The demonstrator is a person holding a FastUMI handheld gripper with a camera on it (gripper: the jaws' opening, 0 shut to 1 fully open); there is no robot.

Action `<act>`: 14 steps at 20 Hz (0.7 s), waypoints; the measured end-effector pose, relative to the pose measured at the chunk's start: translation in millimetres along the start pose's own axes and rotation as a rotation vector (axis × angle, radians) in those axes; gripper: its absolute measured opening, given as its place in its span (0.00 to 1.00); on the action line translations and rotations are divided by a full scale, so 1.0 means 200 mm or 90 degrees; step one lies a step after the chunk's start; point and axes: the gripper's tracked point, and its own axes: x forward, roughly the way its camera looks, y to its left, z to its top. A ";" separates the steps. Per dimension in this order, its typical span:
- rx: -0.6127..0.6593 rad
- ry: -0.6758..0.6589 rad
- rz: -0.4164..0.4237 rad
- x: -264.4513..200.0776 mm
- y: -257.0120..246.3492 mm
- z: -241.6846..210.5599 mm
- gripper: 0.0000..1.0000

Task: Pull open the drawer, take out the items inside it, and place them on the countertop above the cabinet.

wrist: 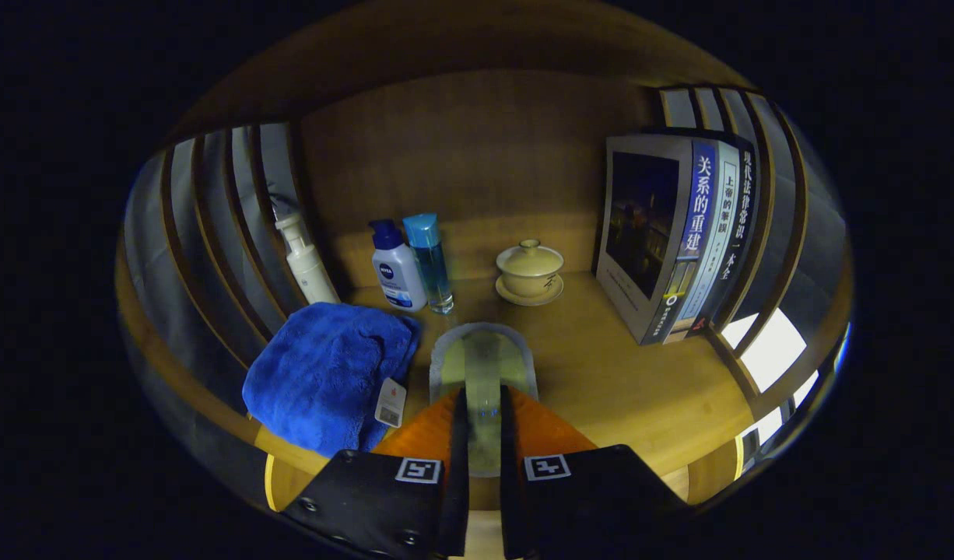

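While the gripper (483, 420) stands over the wooden countertop (601, 373), its two fingers are nearly closed, both pressing on a clear, flat packaged item (483, 358) that extends ahead of them above the surface. Just left lies a blue towel (325, 373). Beyond stand a white pump bottle (306, 264), a white lotion bottle (397, 272), a blue bottle (430, 260), a lidded teacup (530, 271) and books (679, 233).

Gripper (483, 420) clamps clear item (482, 365) above countertop (625, 381), by blue towel (325, 373).
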 end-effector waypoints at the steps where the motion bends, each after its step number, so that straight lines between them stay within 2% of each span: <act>1: 0.002 0.005 -0.002 0.01 -0.01 0.00 0.25; 11: 0.026 0.018 -0.020 0.13 -0.16 0.02 0.25; 14: 0.048 0.017 -0.020 0.17 -0.18 0.01 0.30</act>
